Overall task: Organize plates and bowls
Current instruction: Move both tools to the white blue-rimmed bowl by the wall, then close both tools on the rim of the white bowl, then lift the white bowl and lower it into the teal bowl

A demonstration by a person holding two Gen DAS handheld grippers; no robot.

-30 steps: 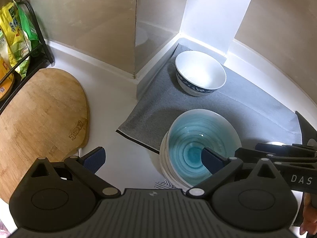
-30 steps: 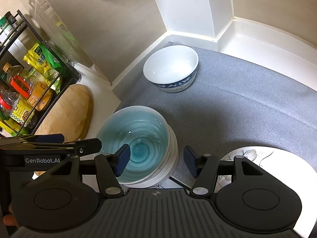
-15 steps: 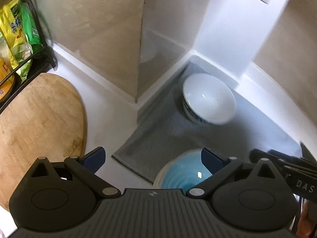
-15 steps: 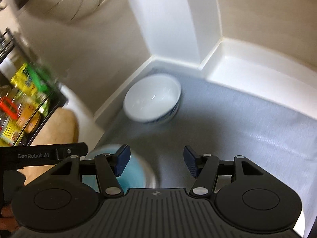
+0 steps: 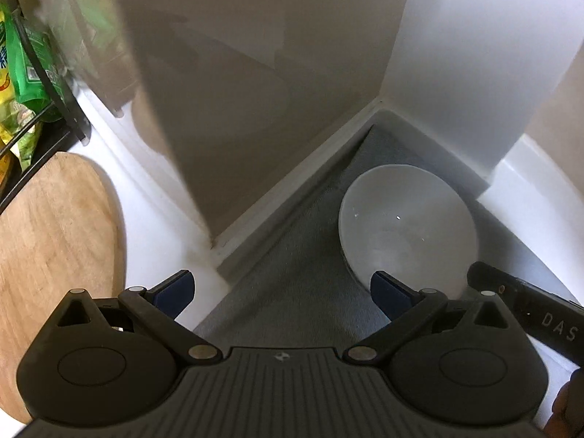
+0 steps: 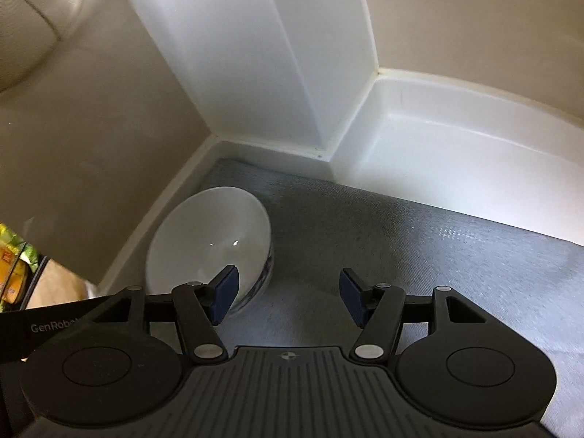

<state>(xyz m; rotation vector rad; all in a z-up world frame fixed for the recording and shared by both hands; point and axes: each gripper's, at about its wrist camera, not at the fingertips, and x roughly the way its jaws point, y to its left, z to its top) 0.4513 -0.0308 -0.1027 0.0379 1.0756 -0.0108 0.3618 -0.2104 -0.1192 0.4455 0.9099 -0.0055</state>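
White counter (image 6: 456, 146) and beige walls meet in a corner, and a grey mat (image 6: 419, 241) lies on the counter up to that corner. On the mat, near its far corner and close to the wall edge, stands a white bowl (image 5: 407, 222), upright and with nothing visible inside; both views are a little blurred, so the pattern on its outside cannot be read. The left gripper (image 5: 283, 294) hangs above the near part of the mat with its jaws wide apart and nothing between them; its right blue pad overlaps the near rim of the bowl in the picture, but I cannot tell if it touches. The right gripper (image 6: 288, 297) has its jaws apart too and holds nothing; its left blue pad lies in front of the near side of the bowl (image 6: 210, 244), and the other pad is over bare mat. At the left of the left wrist view a round wooden board (image 5: 54, 252) lies flat on the white counter, beside the mat but apart from it. Behind the board stands a black wire rack (image 5: 40, 73) with green and yellow packets (image 5: 29, 65) in it.
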